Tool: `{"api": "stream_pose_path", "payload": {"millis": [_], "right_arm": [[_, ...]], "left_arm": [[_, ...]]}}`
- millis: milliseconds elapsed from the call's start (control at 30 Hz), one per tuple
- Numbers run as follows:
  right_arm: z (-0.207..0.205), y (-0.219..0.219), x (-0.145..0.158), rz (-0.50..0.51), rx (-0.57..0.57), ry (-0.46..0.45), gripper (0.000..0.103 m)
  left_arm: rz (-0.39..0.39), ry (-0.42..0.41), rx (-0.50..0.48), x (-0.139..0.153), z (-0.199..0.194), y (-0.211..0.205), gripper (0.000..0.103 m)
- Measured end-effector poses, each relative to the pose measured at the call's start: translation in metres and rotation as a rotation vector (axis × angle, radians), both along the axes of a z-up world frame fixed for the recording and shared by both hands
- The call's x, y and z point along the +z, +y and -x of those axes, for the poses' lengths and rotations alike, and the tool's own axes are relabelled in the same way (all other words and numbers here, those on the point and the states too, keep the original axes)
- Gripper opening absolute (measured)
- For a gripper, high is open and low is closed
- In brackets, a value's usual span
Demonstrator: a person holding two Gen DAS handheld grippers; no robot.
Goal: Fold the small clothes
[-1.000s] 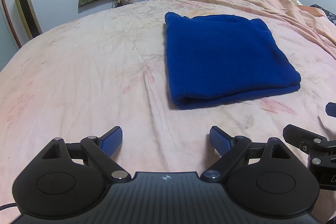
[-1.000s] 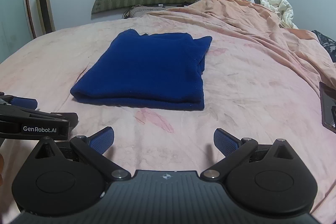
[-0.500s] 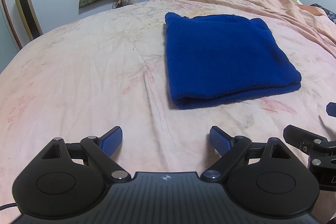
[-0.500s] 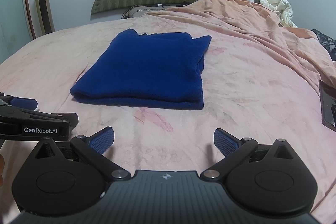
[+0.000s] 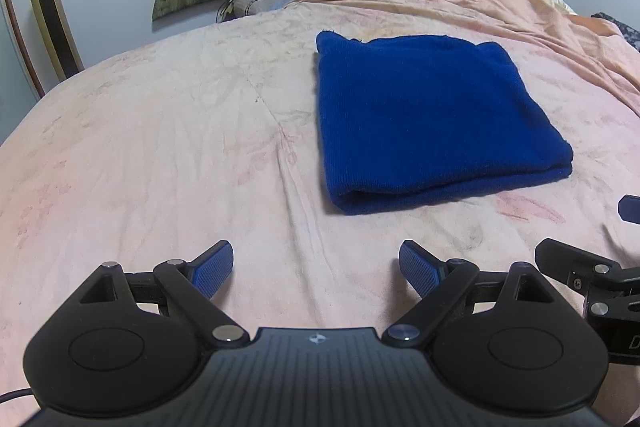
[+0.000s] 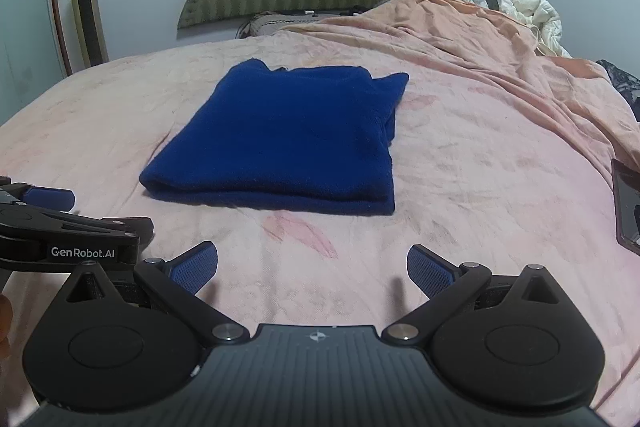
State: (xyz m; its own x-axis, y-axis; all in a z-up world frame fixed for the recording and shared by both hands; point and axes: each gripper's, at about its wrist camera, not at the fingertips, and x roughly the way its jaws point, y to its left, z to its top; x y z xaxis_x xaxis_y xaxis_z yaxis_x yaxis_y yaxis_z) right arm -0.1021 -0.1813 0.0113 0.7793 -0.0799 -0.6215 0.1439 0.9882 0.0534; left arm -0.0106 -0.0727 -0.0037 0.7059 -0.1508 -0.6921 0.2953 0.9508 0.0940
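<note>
Here, a dark blue knitted garment (image 6: 280, 143), folded into a compact layered rectangle, lies flat on the pink bedsheet (image 5: 160, 147), at one o'clock from the left gripper (image 5: 316, 267) and eleven o'clock from the right gripper (image 6: 312, 267). Both grippers stand spread wide, empty, well apart from it. Folding appears essentially complete; at most a final tidying remains.

Bare pink bedsheet (image 5: 160, 147) lies between both spread-fingered grippers and the folded blue garment (image 6: 288, 143), with nothing standing in the way. A rumpled orange blanket (image 6: 500, 67) crowds the right side, and a dark flat device (image 6: 628, 207) lies at the right edge.
</note>
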Motion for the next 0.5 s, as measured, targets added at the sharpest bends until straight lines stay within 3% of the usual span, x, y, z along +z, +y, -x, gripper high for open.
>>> {"api": "stream_pose_path", "payload": {"millis": [500], "right_arm": [[0.0009, -0.0018, -0.0027, -0.007, -0.002, 0.005, 0.102]], "left_arm": [[0.004, 0.002, -0.014, -0.0003, 0.0007, -0.0017, 0.091]]}}
